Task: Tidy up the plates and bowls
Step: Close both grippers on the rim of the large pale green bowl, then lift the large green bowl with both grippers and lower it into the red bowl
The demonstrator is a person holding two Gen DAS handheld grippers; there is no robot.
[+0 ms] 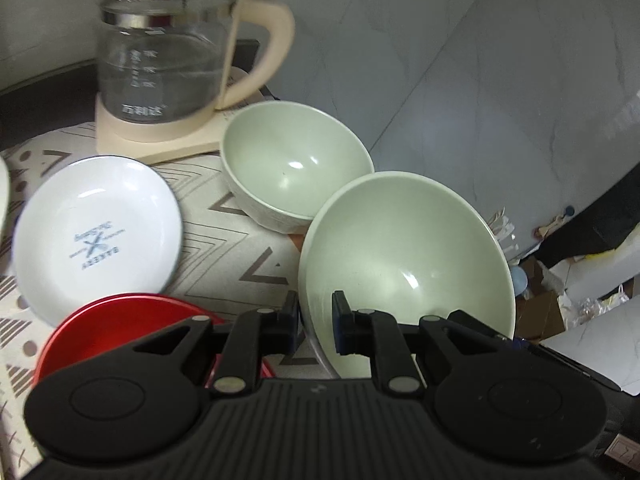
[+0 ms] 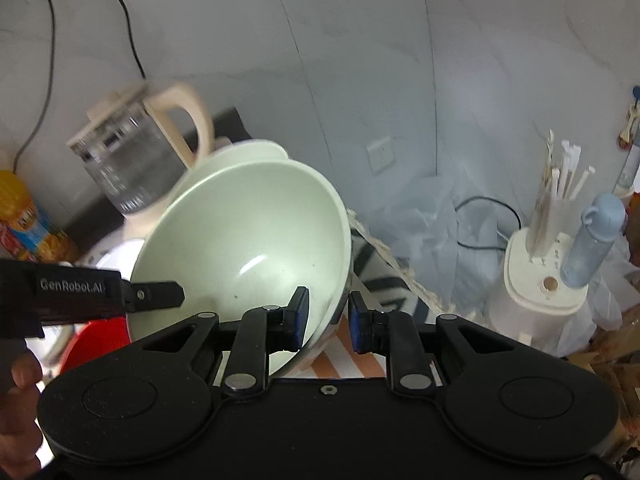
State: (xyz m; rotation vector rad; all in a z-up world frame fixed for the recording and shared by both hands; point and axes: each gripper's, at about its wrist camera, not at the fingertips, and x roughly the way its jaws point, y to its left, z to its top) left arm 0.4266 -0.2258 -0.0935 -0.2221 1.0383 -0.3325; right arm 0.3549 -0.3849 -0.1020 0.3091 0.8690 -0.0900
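My left fingers [image 1: 316, 322]: pinched tight on the big green bowl's [image 1: 408, 248] rim | my right fingers [image 2: 329, 320]: pinched on its other rim.

Grey marble-look wall [image 2: 360, 60] behind; white socket [image 2: 379, 155] at 1 o'clock, black cables [image 2: 120, 12] at 11.

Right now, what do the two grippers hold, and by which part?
Both hold the large green bowl by its rim: left gripper and right gripper, at opposite sides.
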